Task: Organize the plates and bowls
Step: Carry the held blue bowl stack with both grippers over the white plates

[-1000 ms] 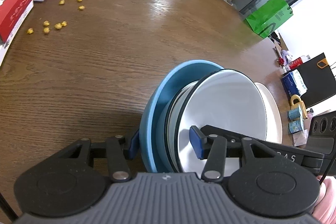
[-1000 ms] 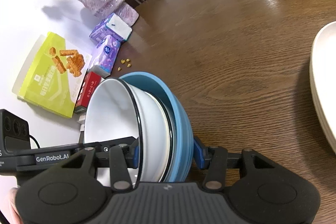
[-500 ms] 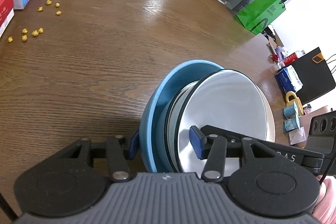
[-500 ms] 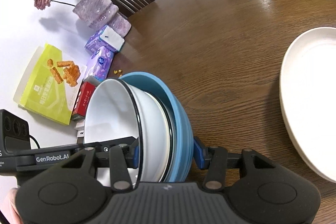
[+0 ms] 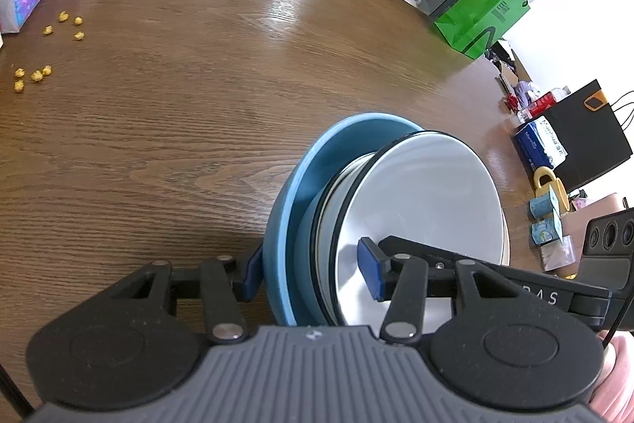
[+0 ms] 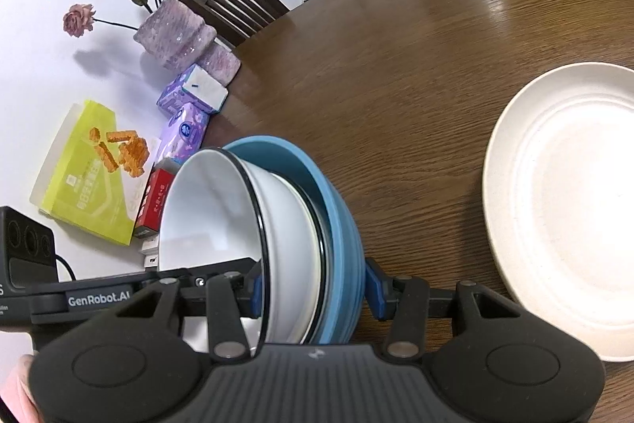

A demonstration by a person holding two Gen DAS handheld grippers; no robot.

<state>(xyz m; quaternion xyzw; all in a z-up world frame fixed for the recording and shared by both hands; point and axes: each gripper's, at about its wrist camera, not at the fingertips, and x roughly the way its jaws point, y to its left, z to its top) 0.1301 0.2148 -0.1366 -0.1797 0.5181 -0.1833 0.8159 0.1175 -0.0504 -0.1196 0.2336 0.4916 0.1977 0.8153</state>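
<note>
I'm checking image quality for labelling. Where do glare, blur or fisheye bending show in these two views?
Left wrist view: window glare streaks the round brown wooden table; its far edge bows strongly. Right wrist view: glare on the table's far part, mild softness at the round cream plate, wall blown out white; the stack of nested white and blue bowls stays sharp.

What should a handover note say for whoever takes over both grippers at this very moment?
Left gripper: shut on the rim of the nested stack, one side.
Right gripper: shut on the opposite side of the same stack.
Stack: white bowl innermost, more white dishes under it, blue bowl outermost, held on edge above the table.
Cream plate lies flat on the table to the right.
Done: bowls nested and lifted.
Left: probably set the stack down on or beside the cream plate, then release.
</note>
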